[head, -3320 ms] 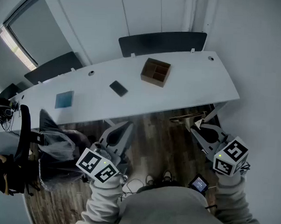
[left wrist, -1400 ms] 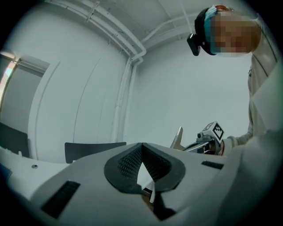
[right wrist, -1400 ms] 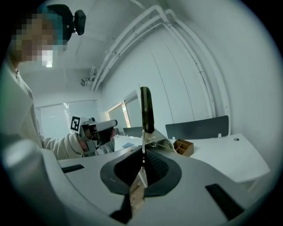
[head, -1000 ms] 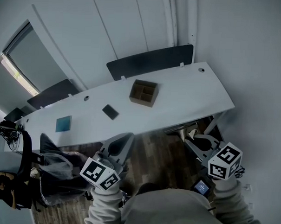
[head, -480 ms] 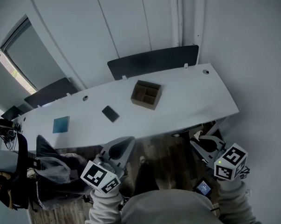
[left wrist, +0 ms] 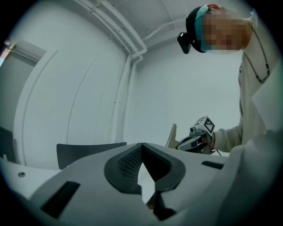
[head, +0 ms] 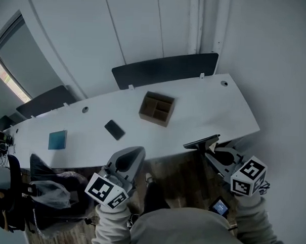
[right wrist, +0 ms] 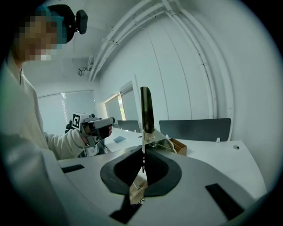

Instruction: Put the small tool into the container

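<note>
A brown wooden container [head: 156, 108] with compartments stands on the long white table [head: 209, 109]; it also shows past the tool in the right gripper view as the container [right wrist: 179, 146]. My right gripper [head: 212, 149] is shut on the small tool [head: 201, 143], a scraper with a dark handle. That tool [right wrist: 147, 110] stands upright out of the right gripper [right wrist: 143, 154]. It hangs at the table's near edge, well short of the container. My left gripper [head: 128, 161] is lower left, off the table. Its pads meet with nothing between them in the left gripper [left wrist: 142, 152].
A flat black object [head: 114, 129] and a blue square [head: 57, 139] lie on the table left of the container. Dark chair backs [head: 165, 69] line the far side. A bag-covered chair [head: 48, 193] stands on the wooden floor at lower left.
Both grippers have moved forward toward the table's near edge. The tool now reaches over that edge. The jaws look the same as before.
</note>
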A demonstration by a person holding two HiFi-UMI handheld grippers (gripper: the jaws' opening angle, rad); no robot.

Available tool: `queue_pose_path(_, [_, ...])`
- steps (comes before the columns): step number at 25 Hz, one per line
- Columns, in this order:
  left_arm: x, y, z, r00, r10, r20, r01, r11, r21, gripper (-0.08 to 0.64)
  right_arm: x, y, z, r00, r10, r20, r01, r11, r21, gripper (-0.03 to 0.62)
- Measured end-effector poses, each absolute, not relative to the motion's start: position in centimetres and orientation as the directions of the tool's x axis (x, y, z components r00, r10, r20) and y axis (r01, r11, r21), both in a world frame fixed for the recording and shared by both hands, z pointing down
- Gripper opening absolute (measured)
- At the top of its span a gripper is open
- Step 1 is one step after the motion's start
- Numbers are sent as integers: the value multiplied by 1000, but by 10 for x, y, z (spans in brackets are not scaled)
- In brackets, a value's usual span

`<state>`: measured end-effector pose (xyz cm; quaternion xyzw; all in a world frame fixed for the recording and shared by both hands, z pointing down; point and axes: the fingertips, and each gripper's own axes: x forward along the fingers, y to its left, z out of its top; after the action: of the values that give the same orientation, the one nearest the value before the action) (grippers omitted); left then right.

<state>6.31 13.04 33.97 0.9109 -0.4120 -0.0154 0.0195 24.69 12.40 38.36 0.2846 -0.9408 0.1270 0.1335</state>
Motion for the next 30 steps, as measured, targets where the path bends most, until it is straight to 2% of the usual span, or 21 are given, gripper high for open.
queue_pose_path(6, [53,90,341,633,-774,-14,-768,-631,111,3,234,89,382,-800,-498,334,-572,802,-175,21])
queue_pose_path(17, [11,19,326,636,-771,29,-770,-632,90,3,206,9,373,-791,-528,308,-605,749,-271,21])
queue_pose_path(30, [-64,-97,341,703,-710,36,-708,-694,134,3,122,-98,374,-742,-554,377,-657,712,-247,21])
